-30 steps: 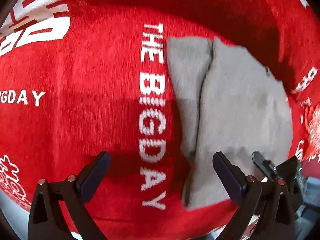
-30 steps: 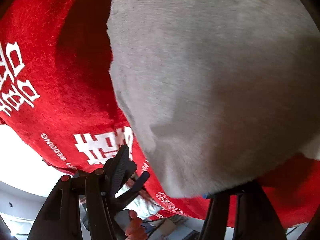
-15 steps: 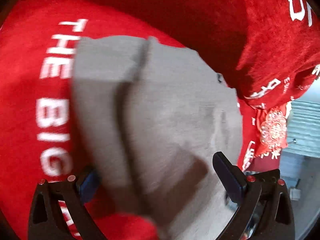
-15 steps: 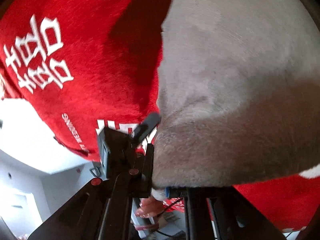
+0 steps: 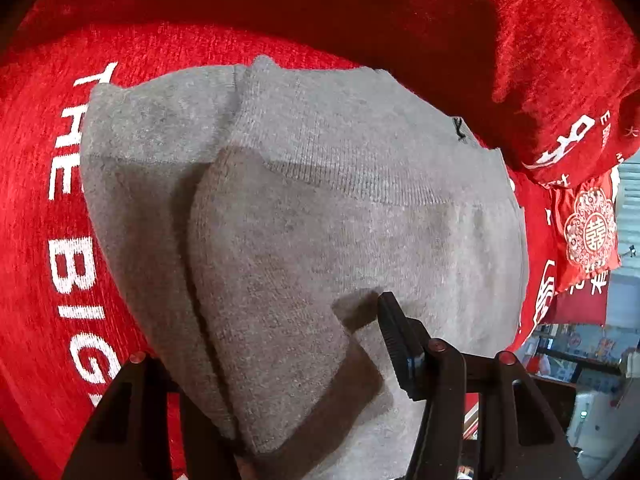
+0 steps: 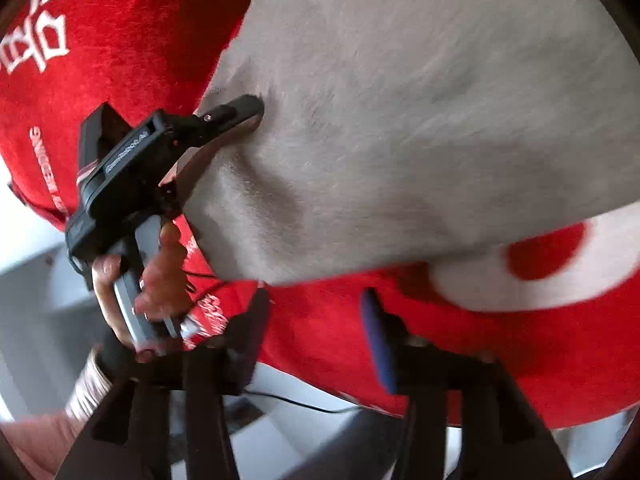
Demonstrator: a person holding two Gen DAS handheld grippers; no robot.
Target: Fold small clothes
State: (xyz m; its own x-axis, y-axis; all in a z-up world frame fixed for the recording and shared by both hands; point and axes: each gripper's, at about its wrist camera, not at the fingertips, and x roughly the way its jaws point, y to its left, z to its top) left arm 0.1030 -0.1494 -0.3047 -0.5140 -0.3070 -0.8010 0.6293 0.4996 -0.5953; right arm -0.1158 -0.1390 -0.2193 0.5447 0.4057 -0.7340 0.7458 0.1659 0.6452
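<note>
The left wrist view shows a red tablecloth (image 5: pixel 48 216) with a folded grey garment (image 5: pixel 320 208) lying on it. The left gripper (image 5: pixel 312 368) has just been closing on its near edge. The right gripper (image 6: pixel 316 316), just reopened, is empty, just beside it.

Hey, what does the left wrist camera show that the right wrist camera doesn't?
Left wrist only: layered folds and a ribbed band on the grey garment, THE BIG lettering, a hanging emblem cloth. Right wrist only: a hand holding the left gripper, jaws just closing with the garment's edge between them; the right gripper, just opening, empty. Both: garment on red cloth.
</note>
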